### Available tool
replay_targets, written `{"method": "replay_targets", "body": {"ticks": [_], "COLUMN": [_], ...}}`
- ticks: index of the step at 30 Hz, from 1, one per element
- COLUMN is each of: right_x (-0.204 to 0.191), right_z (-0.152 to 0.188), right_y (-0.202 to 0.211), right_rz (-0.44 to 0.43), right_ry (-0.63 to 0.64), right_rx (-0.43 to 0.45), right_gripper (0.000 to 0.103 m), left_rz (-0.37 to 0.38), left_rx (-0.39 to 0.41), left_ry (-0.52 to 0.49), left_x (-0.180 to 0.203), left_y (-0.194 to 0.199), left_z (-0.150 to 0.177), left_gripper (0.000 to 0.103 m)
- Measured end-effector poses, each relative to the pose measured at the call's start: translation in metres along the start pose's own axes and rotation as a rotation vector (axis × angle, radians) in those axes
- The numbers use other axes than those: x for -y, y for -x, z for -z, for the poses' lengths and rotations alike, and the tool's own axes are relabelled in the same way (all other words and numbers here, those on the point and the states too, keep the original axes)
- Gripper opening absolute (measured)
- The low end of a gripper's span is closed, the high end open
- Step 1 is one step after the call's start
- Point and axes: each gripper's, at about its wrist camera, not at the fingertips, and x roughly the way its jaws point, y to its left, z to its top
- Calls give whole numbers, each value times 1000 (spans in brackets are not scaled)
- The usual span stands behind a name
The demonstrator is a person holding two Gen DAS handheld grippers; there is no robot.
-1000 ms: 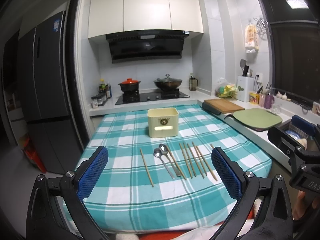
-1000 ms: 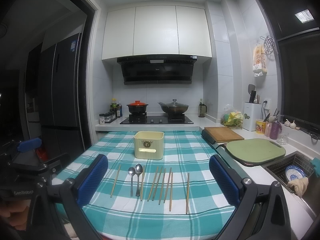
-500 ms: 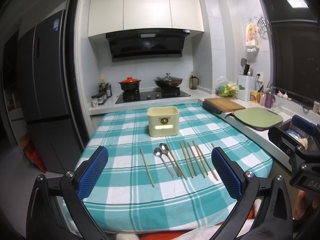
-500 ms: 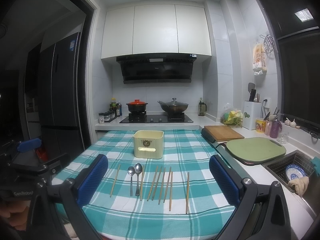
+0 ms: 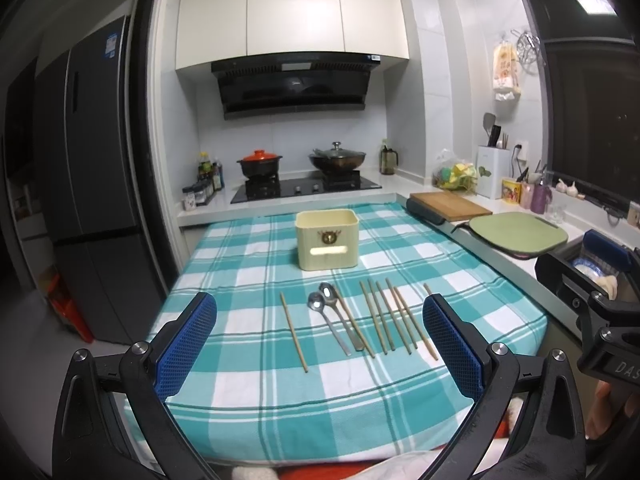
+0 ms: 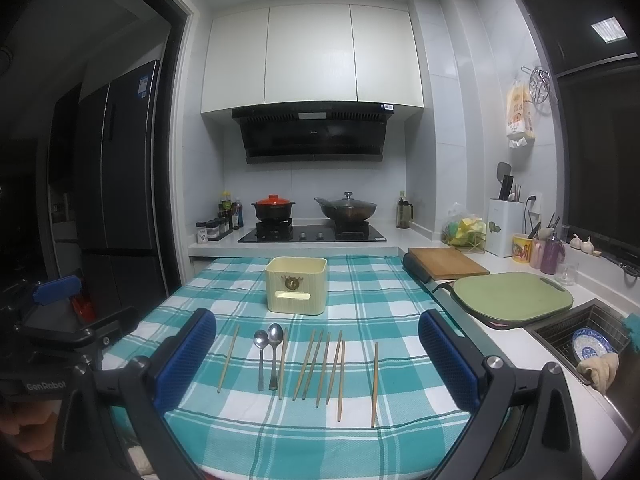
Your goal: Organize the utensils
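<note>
Utensils (image 6: 304,364) on cloth, beyond both tongs | left tongs (image 5: 319,344) agape | right tongs (image 6: 317,360) agape

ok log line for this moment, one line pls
phase: pre-grasp | left tool: open | right tool: open | spoons, chopsticks: on cloth | bin: behind them

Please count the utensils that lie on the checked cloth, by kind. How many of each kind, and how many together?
Wooden chopsticks: 8
Metal spoons: 2
Total: 10
</note>
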Motion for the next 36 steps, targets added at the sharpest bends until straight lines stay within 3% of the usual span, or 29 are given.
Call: {"method": "replay_targets", "body": {"ticks": [36], "right_x": [7], "right_z": [-8], "right_y": [-24], "right_rz": [-15], "right_ry": [6], "right_rx": [-59], "right_gripper": [103], "left_rz": [-3], "left_rx": [-52], "left_ry": [5], "left_x": [2], "left_y": [-25], "left_z": [-4], "left_gripper": [103]}}
